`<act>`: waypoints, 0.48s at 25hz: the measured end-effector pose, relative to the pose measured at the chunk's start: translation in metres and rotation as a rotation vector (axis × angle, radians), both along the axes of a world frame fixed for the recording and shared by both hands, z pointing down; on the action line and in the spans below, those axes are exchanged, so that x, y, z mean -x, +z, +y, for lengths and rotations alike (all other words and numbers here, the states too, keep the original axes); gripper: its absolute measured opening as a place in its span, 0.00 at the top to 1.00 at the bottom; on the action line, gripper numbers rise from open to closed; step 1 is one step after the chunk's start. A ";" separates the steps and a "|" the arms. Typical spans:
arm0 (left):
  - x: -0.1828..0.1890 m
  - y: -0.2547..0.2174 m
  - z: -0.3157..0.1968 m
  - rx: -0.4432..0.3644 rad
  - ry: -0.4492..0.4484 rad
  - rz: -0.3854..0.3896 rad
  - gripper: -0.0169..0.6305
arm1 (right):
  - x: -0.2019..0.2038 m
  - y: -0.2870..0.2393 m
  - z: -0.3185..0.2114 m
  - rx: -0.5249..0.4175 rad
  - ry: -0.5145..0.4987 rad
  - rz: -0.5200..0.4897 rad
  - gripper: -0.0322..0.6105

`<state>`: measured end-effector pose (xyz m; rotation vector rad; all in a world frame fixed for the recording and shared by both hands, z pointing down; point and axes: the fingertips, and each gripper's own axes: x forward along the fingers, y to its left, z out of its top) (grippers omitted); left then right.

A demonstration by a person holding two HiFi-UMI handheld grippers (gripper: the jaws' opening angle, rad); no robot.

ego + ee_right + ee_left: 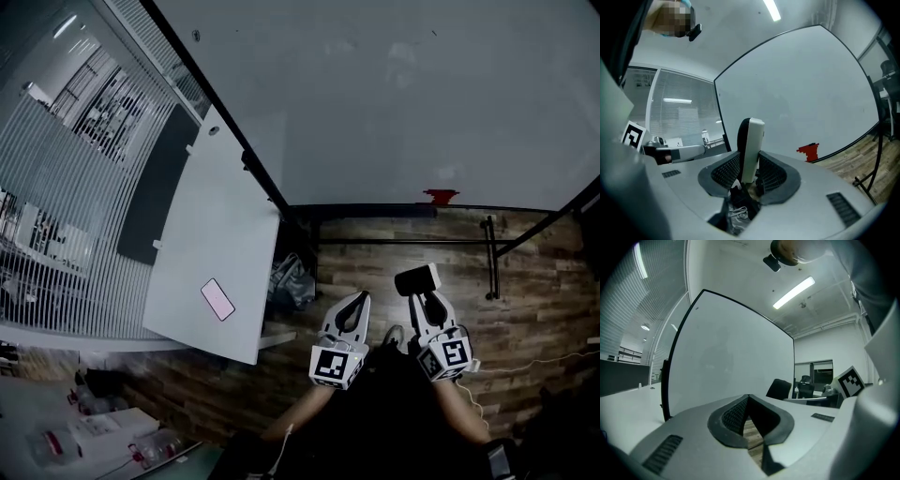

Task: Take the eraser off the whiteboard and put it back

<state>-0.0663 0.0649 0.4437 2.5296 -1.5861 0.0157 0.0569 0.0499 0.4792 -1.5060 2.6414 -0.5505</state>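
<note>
The eraser, black on one side and white on the other, stands upright between the jaws of my right gripper, which is shut on it. In the right gripper view the eraser rises above the pads of the right gripper, short of the whiteboard. The whiteboard fills the top of the head view, with a small red thing at its lower edge. My left gripper is beside the right one, shut with nothing in it. Its tips meet in the left gripper view.
A white table stands to the left of the whiteboard with a pink phone on it. Black stand legs cross the wooden floor under the board. A grey bag lies by the table. Office chairs stand at the right.
</note>
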 end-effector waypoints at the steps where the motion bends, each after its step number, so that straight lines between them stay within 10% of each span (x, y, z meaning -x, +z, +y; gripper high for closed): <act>1: 0.003 0.001 0.002 0.000 -0.001 0.000 0.96 | 0.002 -0.001 0.003 -0.002 0.001 0.005 0.74; 12: 0.018 0.005 0.007 0.008 0.008 0.028 0.96 | 0.022 -0.009 0.012 -0.038 -0.020 0.038 0.74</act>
